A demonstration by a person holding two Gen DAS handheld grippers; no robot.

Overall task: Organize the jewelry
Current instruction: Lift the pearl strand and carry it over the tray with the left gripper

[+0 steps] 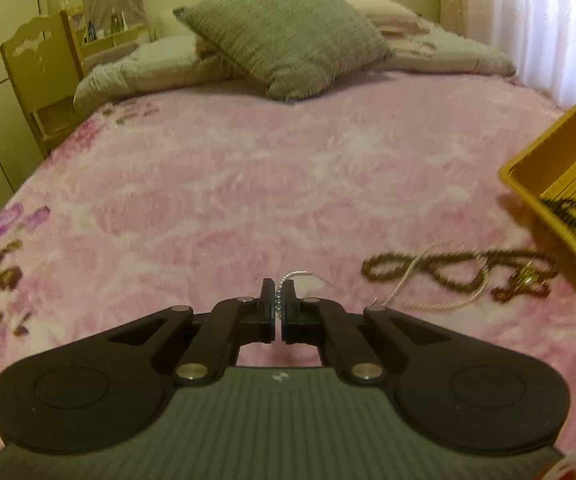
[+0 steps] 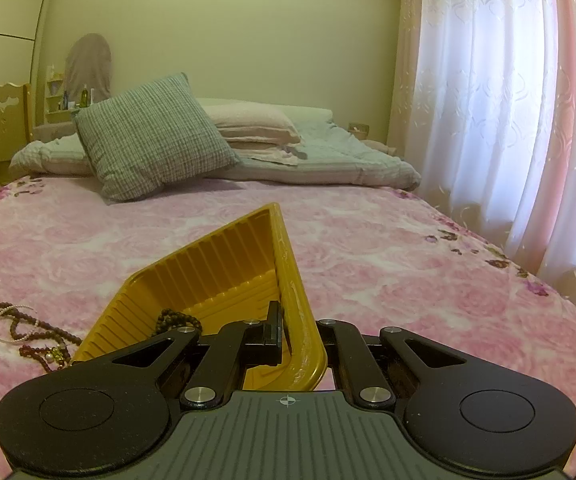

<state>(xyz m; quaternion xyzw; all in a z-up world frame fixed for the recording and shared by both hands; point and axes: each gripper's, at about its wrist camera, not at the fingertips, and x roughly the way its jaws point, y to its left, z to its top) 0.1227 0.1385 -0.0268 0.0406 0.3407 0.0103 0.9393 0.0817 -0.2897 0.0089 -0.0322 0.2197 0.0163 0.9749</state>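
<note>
The left claw (image 1: 278, 304) is pinched on what looks like a silver bead chain (image 1: 293, 276) trailing ahead-right toward the brown bead necklaces (image 1: 447, 270), while the right claw (image 2: 293, 336) clamps the yellow tray's (image 2: 224, 264) near rim, farther right.

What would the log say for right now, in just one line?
left gripper: shut on silver chain | right gripper: shut on yellow tray wall | brown beads: on pink blanket

Lay on blanket (image 1: 248, 184): beaded necklaces (image 1: 455, 272) left of tray (image 2: 216, 280), w/ more beads (image 2: 178, 320) in tray; cushion (image 2: 148, 140) propped behind, curtain (image 2: 507, 100) at right.
</note>
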